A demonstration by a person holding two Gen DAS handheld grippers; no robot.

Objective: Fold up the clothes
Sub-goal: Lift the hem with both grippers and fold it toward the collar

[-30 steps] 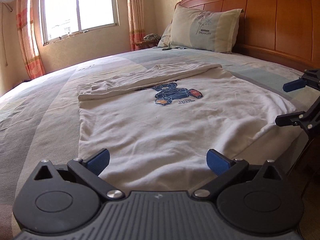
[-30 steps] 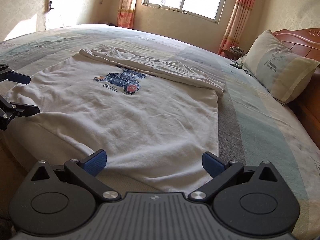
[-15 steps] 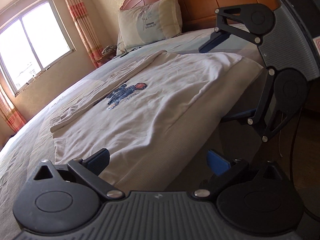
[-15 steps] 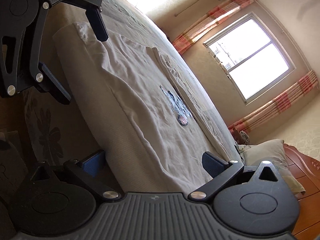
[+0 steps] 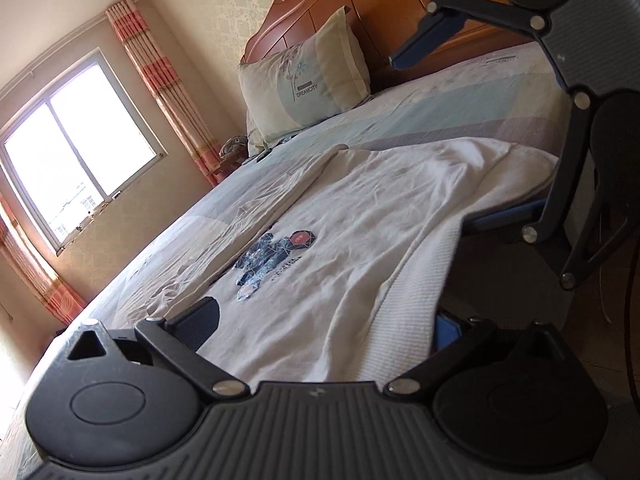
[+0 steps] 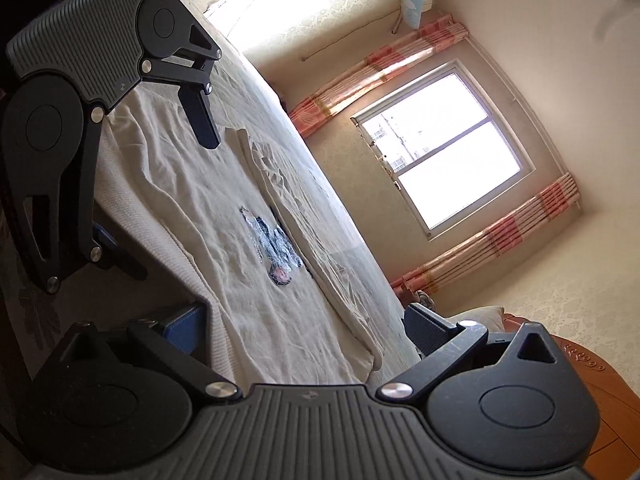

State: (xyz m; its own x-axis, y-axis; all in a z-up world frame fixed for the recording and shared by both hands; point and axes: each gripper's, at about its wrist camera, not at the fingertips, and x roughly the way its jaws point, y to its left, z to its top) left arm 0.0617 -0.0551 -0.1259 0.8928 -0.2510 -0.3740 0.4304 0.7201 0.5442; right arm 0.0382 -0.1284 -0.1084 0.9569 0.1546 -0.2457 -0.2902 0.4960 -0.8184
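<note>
Straddling the white sweatshirt's [image 5: 360, 240] ribbed hem [image 5: 408, 320], both left gripper [image 5: 320, 328] and right gripper [image 6: 296, 328] are spread wide.

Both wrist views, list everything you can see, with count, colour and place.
shirt: one, white with a blue bear print, flat on the bed, its near edge hanging over the side.
bed: one, pale striped sheet, fills the room's middle.
pillow: one, beige and grey-blue, against the headboard.
headboard: one, brown wood, at the bed's head.
window: one, bright, in the far wall.
curtains: two, pink-striped, either side of the window.
left tongs: one, black with blue pads, open astride the shirt's edge.
right tongs: one, black with blue pads, open astride the shirt's edge.
</note>
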